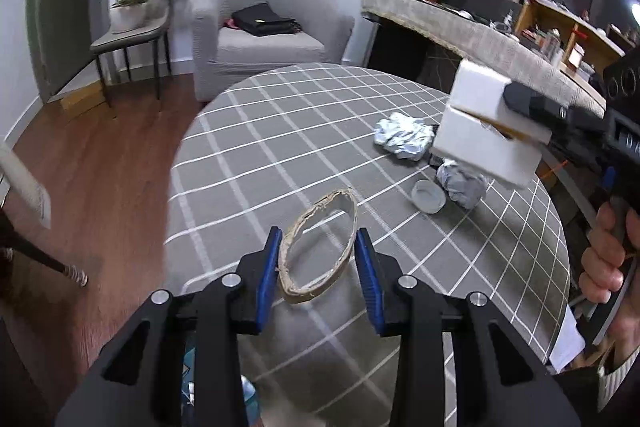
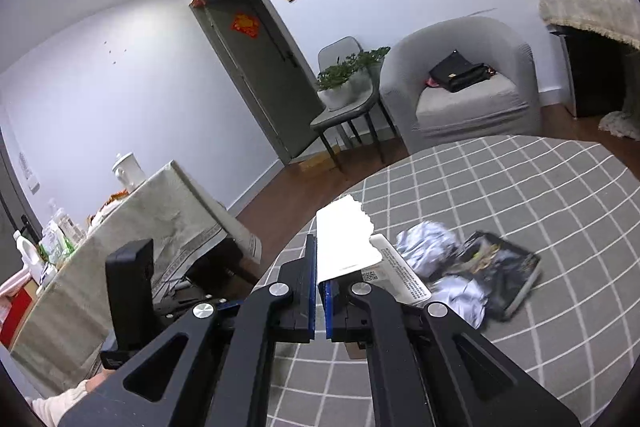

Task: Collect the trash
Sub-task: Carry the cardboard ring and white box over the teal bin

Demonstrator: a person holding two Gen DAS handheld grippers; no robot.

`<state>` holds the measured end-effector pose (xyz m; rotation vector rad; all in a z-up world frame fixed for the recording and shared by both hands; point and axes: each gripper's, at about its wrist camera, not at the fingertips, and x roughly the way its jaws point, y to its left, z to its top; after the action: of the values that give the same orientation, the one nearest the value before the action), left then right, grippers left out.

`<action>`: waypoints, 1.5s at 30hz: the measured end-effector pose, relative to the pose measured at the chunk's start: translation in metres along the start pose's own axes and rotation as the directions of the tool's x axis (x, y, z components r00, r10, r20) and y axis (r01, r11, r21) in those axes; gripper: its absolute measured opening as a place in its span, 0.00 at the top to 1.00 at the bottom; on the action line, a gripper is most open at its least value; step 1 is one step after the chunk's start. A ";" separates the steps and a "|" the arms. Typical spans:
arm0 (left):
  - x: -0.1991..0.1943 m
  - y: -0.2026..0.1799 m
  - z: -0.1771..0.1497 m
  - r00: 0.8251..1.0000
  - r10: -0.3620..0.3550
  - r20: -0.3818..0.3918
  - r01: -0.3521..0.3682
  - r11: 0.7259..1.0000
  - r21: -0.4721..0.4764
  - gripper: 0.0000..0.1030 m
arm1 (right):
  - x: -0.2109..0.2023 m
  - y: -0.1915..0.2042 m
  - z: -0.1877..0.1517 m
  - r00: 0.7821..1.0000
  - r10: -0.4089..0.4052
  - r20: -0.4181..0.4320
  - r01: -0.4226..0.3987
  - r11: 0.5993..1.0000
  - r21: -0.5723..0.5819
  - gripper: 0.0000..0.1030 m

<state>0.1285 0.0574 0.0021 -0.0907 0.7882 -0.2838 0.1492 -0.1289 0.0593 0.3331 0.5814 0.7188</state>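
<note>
My left gripper (image 1: 319, 233) is shut on a frayed cardboard ring (image 1: 340, 197), squeezed into an oval between its blue pads and held above the round table with a grey checked cloth (image 1: 280, 131). My right gripper (image 2: 320, 267) is shut on the torn flap of a white cardboard box (image 2: 344, 239). In the left wrist view that box (image 1: 480, 131) hangs over the table's right side. Beneath it lie crumpled silver foil (image 1: 404, 135), a grey crumpled wad (image 1: 460, 183) and a small round lid (image 1: 428, 195). The right wrist view also shows the foil (image 2: 428, 247) beside a dark glossy packet (image 2: 496, 275).
A grey armchair (image 1: 264, 39) with a black bag stands behind the table. A chair with potted plants (image 1: 136, 15) is at the left. A cloth-covered counter (image 1: 460, 31) with clutter runs along the right. Another cloth-draped table (image 2: 140, 227) stands at the left of the right wrist view. The floor is wood.
</note>
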 end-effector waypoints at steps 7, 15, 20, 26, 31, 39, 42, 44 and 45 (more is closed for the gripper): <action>-0.024 0.023 -0.019 0.999 0.039 0.008 -0.039 0.996 -0.080 0.62 | 0.017 0.032 -0.020 0.999 0.013 -0.043 -0.014 1.000 -0.020 0.97; -0.052 0.044 -0.036 0.996 0.078 0.038 -0.073 0.989 -0.128 0.62 | 0.035 0.068 -0.038 0.996 0.023 -0.087 -0.029 0.997 -0.069 0.97; -0.065 0.057 -0.044 0.994 0.102 0.039 -0.095 0.985 -0.141 0.62 | 0.047 0.090 -0.048 0.993 0.016 -0.119 -0.031 0.992 -0.125 0.97; -0.070 0.077 -0.053 0.990 0.137 0.022 -0.132 0.979 -0.158 0.62 | 0.061 0.109 -0.056 0.988 0.015 -0.155 -0.042 0.985 -0.168 0.97; -0.070 0.097 -0.063 0.988 0.157 0.001 -0.154 0.970 -0.187 0.62 | 0.075 0.126 -0.058 0.985 0.034 -0.171 -0.066 0.981 -0.184 0.97; -0.067 0.135 -0.092 0.978 0.198 -0.072 -0.209 0.956 -0.205 0.62 | 0.109 0.164 -0.072 0.974 0.063 -0.217 -0.113 0.968 -0.225 0.97; -0.066 0.150 -0.101 0.976 0.196 -0.100 -0.214 0.951 -0.224 0.62 | 0.122 0.176 -0.079 0.968 0.065 -0.244 -0.127 0.960 -0.248 0.97; -0.065 0.158 -0.108 0.973 0.197 -0.119 -0.220 0.948 -0.231 0.62 | 0.133 0.184 -0.086 0.962 0.065 -0.266 -0.136 0.956 -0.259 0.97; -0.064 0.164 -0.113 0.971 0.201 -0.131 -0.228 0.945 -0.234 0.62 | 0.138 0.187 -0.089 0.959 0.064 -0.277 -0.140 0.955 -0.262 0.97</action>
<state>0.0411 0.2356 -0.0639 -0.2253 0.9287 0.0189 0.0819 0.1078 0.0248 0.0015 0.7095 0.9435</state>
